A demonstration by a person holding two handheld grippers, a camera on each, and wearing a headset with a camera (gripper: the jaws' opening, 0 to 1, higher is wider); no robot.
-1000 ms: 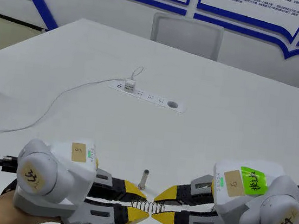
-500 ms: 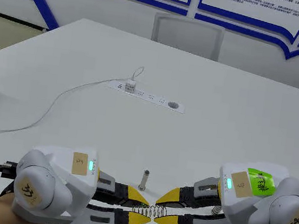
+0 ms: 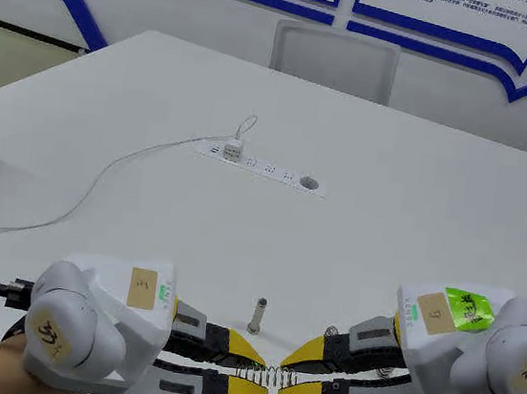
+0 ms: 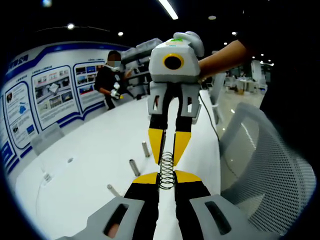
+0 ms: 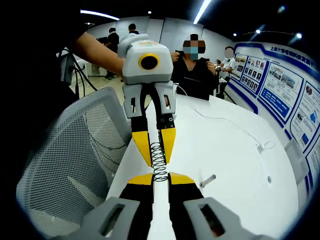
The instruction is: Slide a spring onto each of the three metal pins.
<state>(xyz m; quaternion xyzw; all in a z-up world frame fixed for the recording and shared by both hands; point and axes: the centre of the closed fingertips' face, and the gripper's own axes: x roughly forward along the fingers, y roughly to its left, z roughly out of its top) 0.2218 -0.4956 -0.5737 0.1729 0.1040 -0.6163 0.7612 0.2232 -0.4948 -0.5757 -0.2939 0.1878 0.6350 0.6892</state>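
Shifted since 1 s ago: L gripper (image 3: 262,378) and R gripper (image 3: 283,379) sit further right, nearer the near edge of the white desk (image 3: 385,222). L gripper is clenched on one end of a thin coiled steel spring (image 3: 273,379), w/ a short upright grey metal pin (image 3: 257,313) bare just beyond; R gripper pinches the other end. Step: prob. first spring, not yet on. Next: one side lets go, coil lined up over pin top. Blurry in left gripper view: row of pins (image 4: 134,167); small item (image 3: 330,332) by R gripper can't be ID'd.

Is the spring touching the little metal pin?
Apart. In the head view the spring sits nearer the camera than the upright pin, with bare white table showing between them.
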